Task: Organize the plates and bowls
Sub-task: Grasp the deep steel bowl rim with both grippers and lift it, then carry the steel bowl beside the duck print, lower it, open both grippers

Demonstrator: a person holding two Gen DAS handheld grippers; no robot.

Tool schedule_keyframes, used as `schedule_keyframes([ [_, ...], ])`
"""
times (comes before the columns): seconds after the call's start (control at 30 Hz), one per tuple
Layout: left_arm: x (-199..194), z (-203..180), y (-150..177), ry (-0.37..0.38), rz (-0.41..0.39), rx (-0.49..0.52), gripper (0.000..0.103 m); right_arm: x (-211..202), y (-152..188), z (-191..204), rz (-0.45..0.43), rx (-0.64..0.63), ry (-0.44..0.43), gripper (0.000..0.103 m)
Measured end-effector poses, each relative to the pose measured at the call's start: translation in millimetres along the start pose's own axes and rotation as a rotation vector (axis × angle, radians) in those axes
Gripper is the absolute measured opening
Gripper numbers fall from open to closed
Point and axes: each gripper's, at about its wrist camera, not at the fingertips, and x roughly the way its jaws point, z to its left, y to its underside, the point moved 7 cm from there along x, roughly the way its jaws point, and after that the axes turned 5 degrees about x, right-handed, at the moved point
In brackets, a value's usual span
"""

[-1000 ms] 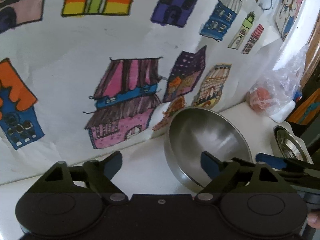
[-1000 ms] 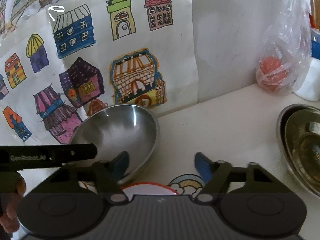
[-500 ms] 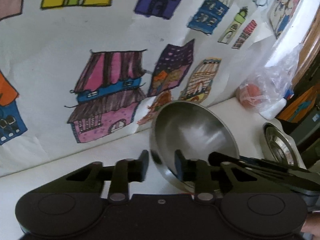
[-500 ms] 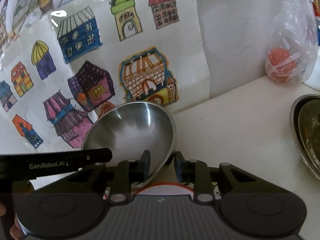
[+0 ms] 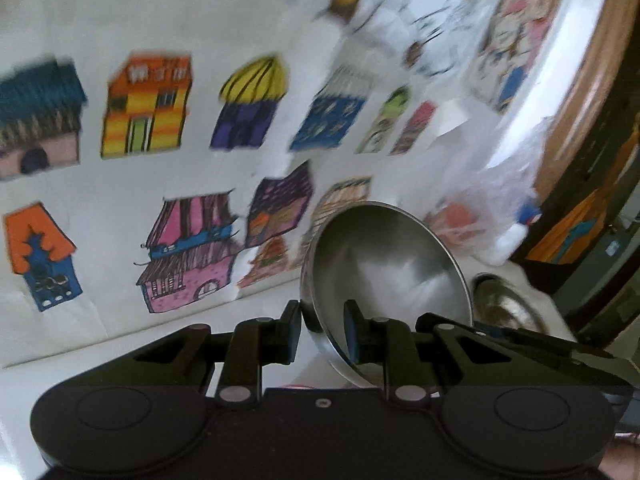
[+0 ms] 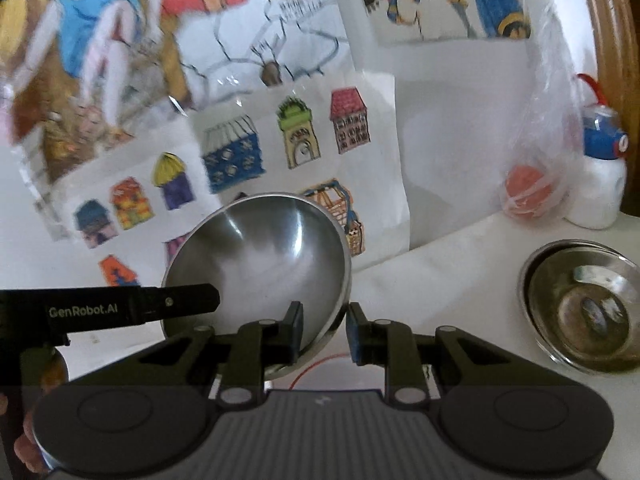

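Round polished steel bowl (image 5: 384,264): rigid, probably light and slippery; left gripper (image 5: 322,334) and right gripper (image 6: 322,330) jaws had just closed, nipping opposite rims.

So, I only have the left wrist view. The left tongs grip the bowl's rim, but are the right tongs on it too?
Observer: Yes. The right tongs have just been closing and now clamp the bowl on its other rim, one pad inside and one outside.
Operator: What's the blurry metal thing on the right?
Observer: A second bowl, upright, with another rim around it, so it is probably nested.
Operator: Anything below the held bowl?
Observer: A red-rimmed plate shows between the tongs.
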Motion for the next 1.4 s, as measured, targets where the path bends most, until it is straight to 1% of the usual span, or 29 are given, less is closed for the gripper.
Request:
schedule_keyframes([
  [0.13, -32.9, -18.6, 3.9, 0.017, -0.019, 0.011, 0.024, -37.7, 9.9, 6.2, 0.005, 0.000, -0.015, 0.026],
  [0.33, -82.6, -43.7, 29.6, 0.040, -0.013, 0.025, 0.024, -86.5, 35.5, 8.3, 0.052, -0.018, -0.033, 0.026],
  [0.5, -112.3, -60.3, 62.6, 0.052, 0.027, 0.026, 0.024, -120.4, 68.4, 7.9, 0.112, -0.019, -0.050, 0.026],
  [0.6, -123.3, -64.3, 87.0, 0.079, 0.067, 0.012, 0.024, -134.2, 91.5, 10.9, 0.158, -0.013, -0.061, 0.026],
  [0.7, -131.3, -65.2, 112.8, 0.096, 0.113, 0.001, 0.024, -141.6, 113.6, 13.3, 0.209, -0.020, -0.061, 0.026],
  [0.87, -141.2, -65.8, 155.9, 0.088, 0.181, 0.010, 0.024, -151.0, 145.8, 15.8, 0.295, -0.023, -0.065, 0.026],
  [1.07, -146.5, -66.0, 197.1, 0.058, 0.270, 0.019, 0.024, -154.2, 167.6, 16.7, 0.357, -0.045, -0.054, 0.026],
  [1.2, -147.5, -65.8, 210.7, 0.057, 0.304, 0.026, 0.024, -150.6, 174.4, 16.7, 0.392, -0.045, -0.052, 0.026],
  [1.4, -142.9, -64.4, 220.1, 0.034, 0.352, 0.036, 0.024, -146.3, 176.9, 17.2, 0.409, -0.055, -0.056, 0.027],
])
